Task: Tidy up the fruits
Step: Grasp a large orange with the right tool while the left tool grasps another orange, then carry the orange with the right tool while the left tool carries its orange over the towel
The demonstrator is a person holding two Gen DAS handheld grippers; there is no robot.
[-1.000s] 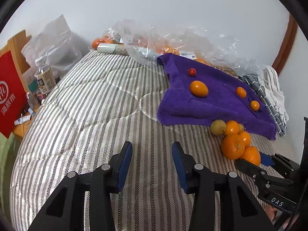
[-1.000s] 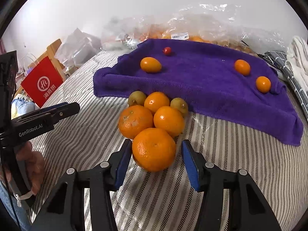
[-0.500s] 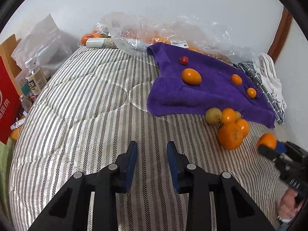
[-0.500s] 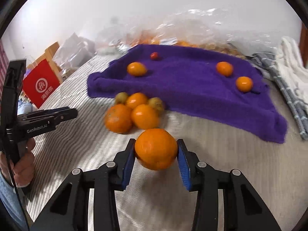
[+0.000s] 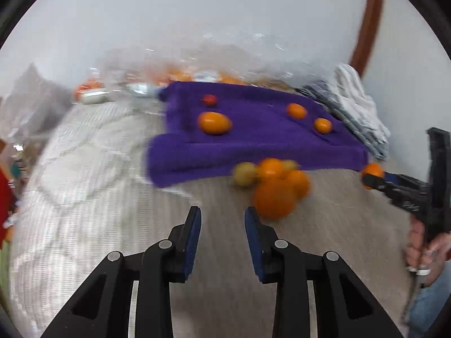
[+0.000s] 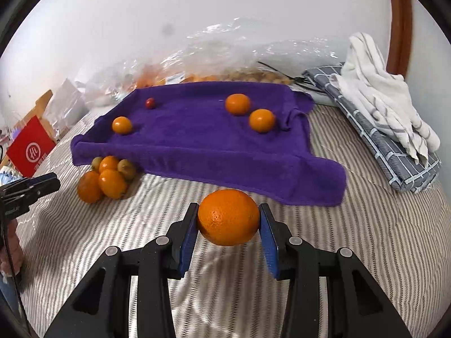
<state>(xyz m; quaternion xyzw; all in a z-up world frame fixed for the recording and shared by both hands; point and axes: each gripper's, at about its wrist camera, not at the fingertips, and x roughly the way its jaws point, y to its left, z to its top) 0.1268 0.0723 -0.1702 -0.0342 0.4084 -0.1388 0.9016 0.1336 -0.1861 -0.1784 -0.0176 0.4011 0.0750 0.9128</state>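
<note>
Jaws of the right gripper clamp a round dimpled orange; left gripper gapes empty.

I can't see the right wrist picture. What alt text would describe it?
A right gripper grips a large orange between blue-padded fingers above a striped bedspread. Behind lie a purple towel bearing small fruits and a loose fruit pile.

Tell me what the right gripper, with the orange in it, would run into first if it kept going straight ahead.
Most likely the near edge of the purple towel. The right gripper holds the big orange pointed right at it. The pile of fruit sits off to its left, out of line. Depth is hard to judge.
</note>
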